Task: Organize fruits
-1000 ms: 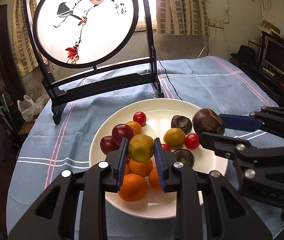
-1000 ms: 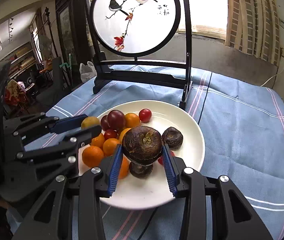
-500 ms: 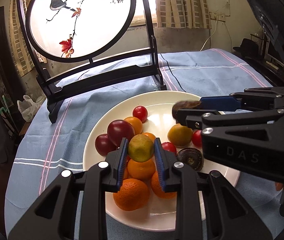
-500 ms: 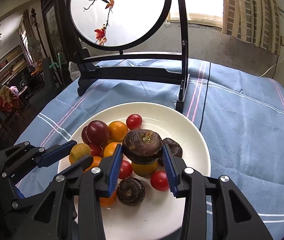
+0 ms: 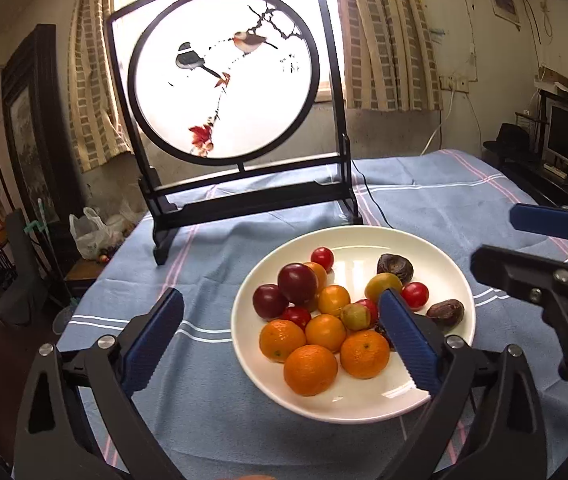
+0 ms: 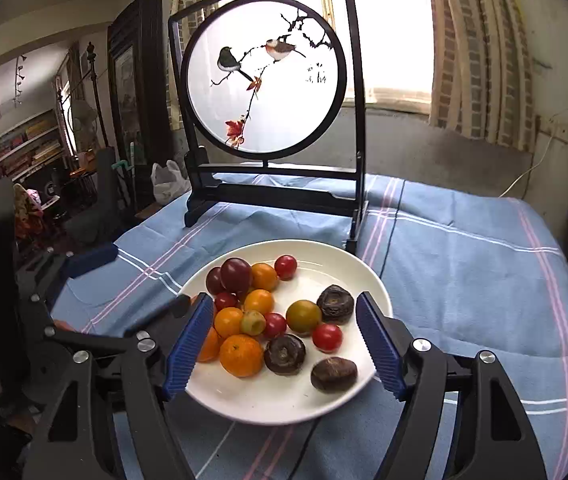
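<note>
A: Where is the fruit?

B: All of it lies in the white plate [image 5: 456, 264] on the bench, which is covered with a blue striped cloth [image 5: 436, 200]. Three oranges [image 5: 310, 369] sit at the near edge in the left wrist view, with smaller orange and yellow fruits behind them. Two dark red plums [image 5: 297, 278] touch each other at the left of the pile, and small red tomatoes [image 5: 415, 295] are scattered among the rest.

A: And the dark wrinkled ones?

B: Three show in the right wrist view. One brown fruit [image 6: 333, 374] lies alone at the near right of the plate, one [image 6: 284, 353] is just beside an orange, and one [image 6: 335, 304] sits farther back next to a yellow-green fruit [image 6: 303, 317].

A: What about the left hand-held gripper?

B: The left hand-held gripper [image 5: 282, 334] has its jaws spread wide and holds nothing. One blue pad [image 5: 152, 340] is over the cloth to the left of the plate, the other [image 5: 408, 340] over the plate's right half.

A: The right one?

B: The right hand-held gripper [image 6: 284, 346] is also spread wide and holds nothing, its pads standing at either side of the plate.

A: Anything behind the plate?

B: A round screen painted with birds [image 5: 224, 76] in a black frame, standing upright on the cloth just beyond the plate.
</note>
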Available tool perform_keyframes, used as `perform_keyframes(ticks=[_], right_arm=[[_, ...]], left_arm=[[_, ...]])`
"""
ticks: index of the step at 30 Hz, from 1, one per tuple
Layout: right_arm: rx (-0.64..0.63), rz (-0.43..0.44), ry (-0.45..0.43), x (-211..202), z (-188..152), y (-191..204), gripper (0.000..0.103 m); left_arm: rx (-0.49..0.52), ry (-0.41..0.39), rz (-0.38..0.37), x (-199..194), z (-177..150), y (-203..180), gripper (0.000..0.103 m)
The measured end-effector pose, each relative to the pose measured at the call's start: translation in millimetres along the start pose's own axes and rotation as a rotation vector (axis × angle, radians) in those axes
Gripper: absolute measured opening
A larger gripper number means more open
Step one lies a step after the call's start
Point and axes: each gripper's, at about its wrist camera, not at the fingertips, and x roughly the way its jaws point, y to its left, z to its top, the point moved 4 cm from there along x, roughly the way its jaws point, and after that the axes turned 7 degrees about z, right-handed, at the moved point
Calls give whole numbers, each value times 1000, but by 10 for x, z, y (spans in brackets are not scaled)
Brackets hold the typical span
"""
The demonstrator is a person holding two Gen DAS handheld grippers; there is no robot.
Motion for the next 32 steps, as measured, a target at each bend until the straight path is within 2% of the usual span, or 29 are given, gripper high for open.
perform_keyframes(ticks=[5, 9, 12, 15, 21, 22, 32], right_arm=[[36, -11, -45, -344, -151, 109, 80], [-21, -76, -76, -535, -254, 294, 81], [-37, -97, -99, -643, -306, 413, 81], [-21, -103, -104, -684, -322, 461, 81], [-1, -103, -91, -650, -364, 471, 83], [5, -108, -92, -636, -362, 466, 85], [70, -112, -78, -413, -350, 345, 87]], left_arm=[[-54, -49, 10, -402, -3, 186, 98], [-70, -86, 7, -696, -38, 249, 98], [-70, -103, 14, -861, -78, 263, 98], [-112, -120, 20, -988, -116, 328, 98], [-108, -92, 28, -967, -151, 361, 98], [-105, -82, 18, -935, -155, 351, 98], [-111, -28, 8, -633, -232, 333, 98]])
